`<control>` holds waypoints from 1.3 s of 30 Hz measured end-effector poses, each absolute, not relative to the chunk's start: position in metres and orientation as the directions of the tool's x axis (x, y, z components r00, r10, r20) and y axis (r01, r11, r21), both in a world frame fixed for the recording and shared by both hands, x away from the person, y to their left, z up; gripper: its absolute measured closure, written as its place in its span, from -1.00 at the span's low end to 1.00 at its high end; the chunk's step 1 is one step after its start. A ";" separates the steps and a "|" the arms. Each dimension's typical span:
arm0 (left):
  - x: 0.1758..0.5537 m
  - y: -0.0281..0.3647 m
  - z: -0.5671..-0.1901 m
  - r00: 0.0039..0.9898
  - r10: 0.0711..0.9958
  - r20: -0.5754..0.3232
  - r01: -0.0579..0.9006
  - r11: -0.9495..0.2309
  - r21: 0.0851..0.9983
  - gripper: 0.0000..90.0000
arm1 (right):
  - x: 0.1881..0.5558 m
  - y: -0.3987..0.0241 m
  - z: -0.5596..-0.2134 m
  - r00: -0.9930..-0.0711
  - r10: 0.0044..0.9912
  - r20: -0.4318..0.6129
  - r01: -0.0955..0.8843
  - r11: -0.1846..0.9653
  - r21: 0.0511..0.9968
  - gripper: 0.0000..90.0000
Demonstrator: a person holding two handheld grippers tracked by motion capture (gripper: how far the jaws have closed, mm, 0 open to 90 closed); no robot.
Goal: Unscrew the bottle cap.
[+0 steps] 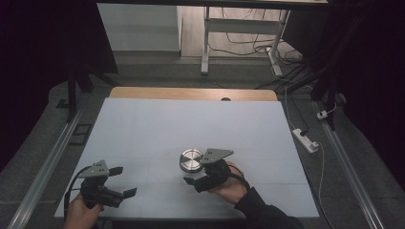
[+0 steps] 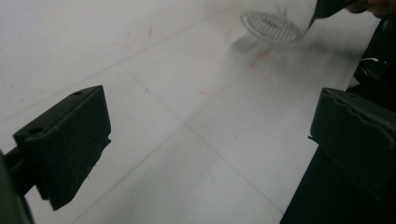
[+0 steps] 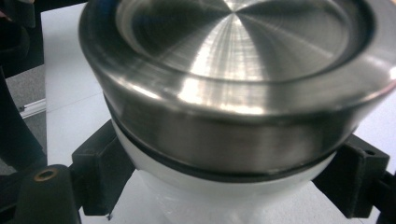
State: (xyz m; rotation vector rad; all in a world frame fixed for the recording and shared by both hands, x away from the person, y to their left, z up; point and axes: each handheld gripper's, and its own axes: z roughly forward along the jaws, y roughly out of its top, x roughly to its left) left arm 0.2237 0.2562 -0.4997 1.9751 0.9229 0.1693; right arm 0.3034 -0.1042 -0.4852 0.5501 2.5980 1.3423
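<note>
- Right now the right gripper (image 1: 193,181) sits near the front of the white desk (image 1: 157,124), a little right of its middle, with a hand (image 1: 232,187) wrapped around its body from behind.
- Its jaws are closed in on a round container (image 1: 191,160): brushed-metal lid on top, white body below, a dark band between the two.
- Up close in the right gripper view, that container (image 3: 233,93) looms large, and the two black jaws press against the white body from either side, just under the dark band.
- So the container is clamped, standing upright on the desk, lid level and facing up.
- Over at the front left corner of the desk, the left gripper (image 1: 123,182) is held by the other hand (image 1: 81,214), well apart from the container.
- Its jaws stand wide open, and in the high view they point toward the right, toward the middle of the desk.
- From the left gripper view, bare white desk (image 2: 177,93) lies between its two black jaws, marked with faint lines and a few reddish smudges.
- Farther off in that same view, blurred, the container (image 2: 271,25) shows near the top edge, with the right gripper's dark shape just beside it.
- A grey three-cornered plate (image 1: 216,155) tops the right gripper, just beside the metal lid.
</note>
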 end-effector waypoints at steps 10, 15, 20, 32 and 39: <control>0.246 0.236 -0.491 0.767 0.610 -0.198 0.485 -0.350 0.802 -1.00 | 0.304 -0.104 -0.486 -0.921 0.389 0.022 0.243 0.528 0.814 -0.67; 0.255 0.223 -0.482 0.791 0.590 -0.163 0.454 -0.387 0.803 -1.00 | 0.305 -0.105 -0.486 -0.921 0.389 0.023 0.244 0.529 0.813 -0.67; 0.263 0.210 -0.474 0.815 0.562 -0.140 0.427 -0.421 0.800 -1.00 | 0.305 -0.105 -0.486 -0.923 0.383 0.024 0.240 0.527 0.815 -0.67; 0.283 0.177 -0.458 0.884 0.458 -0.097 0.341 -0.487 0.804 -1.00 | 0.306 -0.105 -0.486 -0.931 0.364 0.025 0.227 0.524 0.821 -0.67; 0.294 0.159 -0.452 0.921 0.382 -0.076 0.280 -0.514 0.811 -1.00 | 0.305 -0.104 -0.486 -0.934 0.357 0.024 0.222 0.525 0.822 -0.67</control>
